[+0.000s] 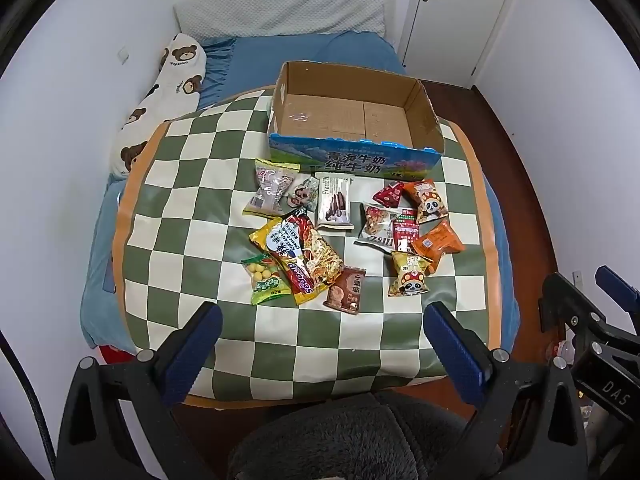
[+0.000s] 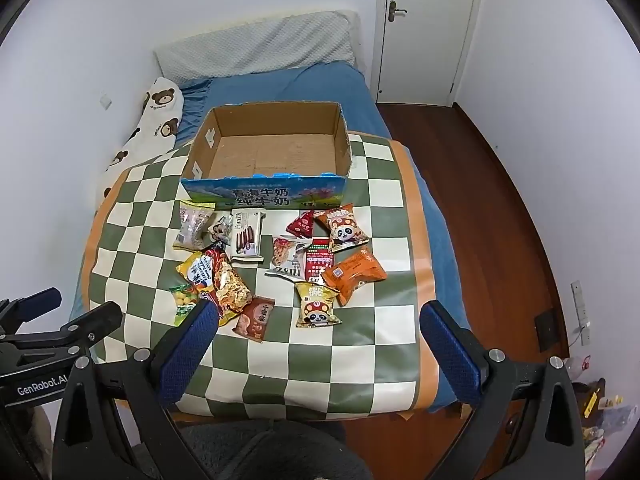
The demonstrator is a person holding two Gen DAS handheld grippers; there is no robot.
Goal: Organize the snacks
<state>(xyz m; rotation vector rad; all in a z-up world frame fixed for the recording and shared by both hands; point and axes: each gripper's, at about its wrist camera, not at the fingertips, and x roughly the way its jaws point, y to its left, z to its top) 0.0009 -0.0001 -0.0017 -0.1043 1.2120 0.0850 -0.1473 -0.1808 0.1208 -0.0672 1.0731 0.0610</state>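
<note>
Only the right wrist view shows floor clutter (image 2: 596,408); left gripper (image 1: 322,340) and right gripper (image 2: 318,336) gape, empty.

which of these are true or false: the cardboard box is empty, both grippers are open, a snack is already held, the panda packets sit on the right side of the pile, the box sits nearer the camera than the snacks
1. The open brown cardboard box with a blue printed front is empty. True.
2. The left gripper and right gripper are both open. True.
3. A snack is already held. False: nothing lies between either gripper's fingers.
4. The yellow panda packet and orange panda packet sit on the right side of the pile. True.
5. The box sits nearer the camera than the snacks. False: it stands beyond them on the green and cream checked mat.
</note>
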